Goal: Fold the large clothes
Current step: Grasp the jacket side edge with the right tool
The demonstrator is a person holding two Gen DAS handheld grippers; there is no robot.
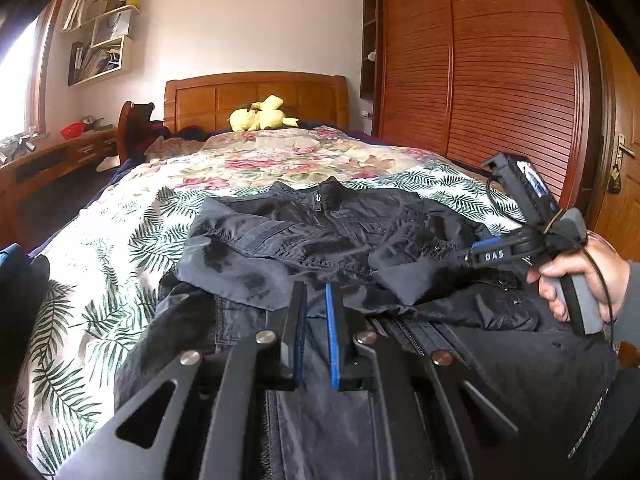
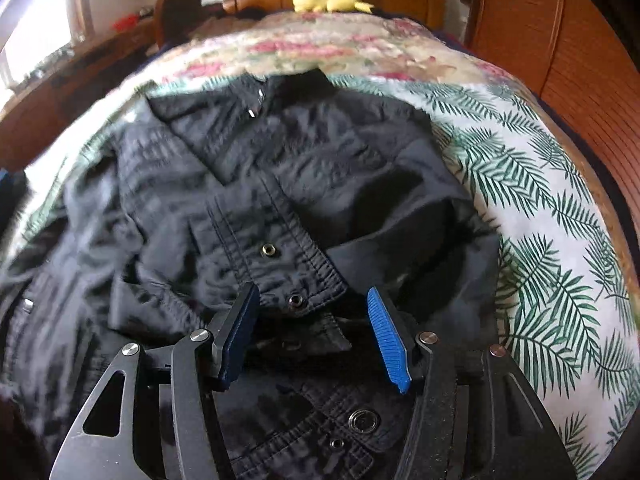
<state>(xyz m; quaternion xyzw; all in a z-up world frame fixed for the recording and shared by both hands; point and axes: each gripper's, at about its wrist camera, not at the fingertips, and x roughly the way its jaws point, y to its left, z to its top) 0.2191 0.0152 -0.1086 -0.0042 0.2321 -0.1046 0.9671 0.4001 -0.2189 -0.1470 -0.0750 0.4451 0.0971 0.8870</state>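
The left claw (image 1: 316,312) is nearly closed, its 2 blue pads a narrow gap apart with dark cloth showing behind the gap; whether it pinches the cloth cannot be told. Beneath and ahead of it lies the dark jacket (image 1: 320,236), spread on the bed (image 1: 120,248) with its sleeves folded across the chest and its collar farthest away. To its right a hand (image 1: 576,276) holds the right claw (image 2: 316,308), whose jaws stand apart above a snap-buttoned cuff, gripping nothing. Beyond the jacket a yellow plush toy (image 1: 262,114) rests near the headboard (image 1: 256,96).
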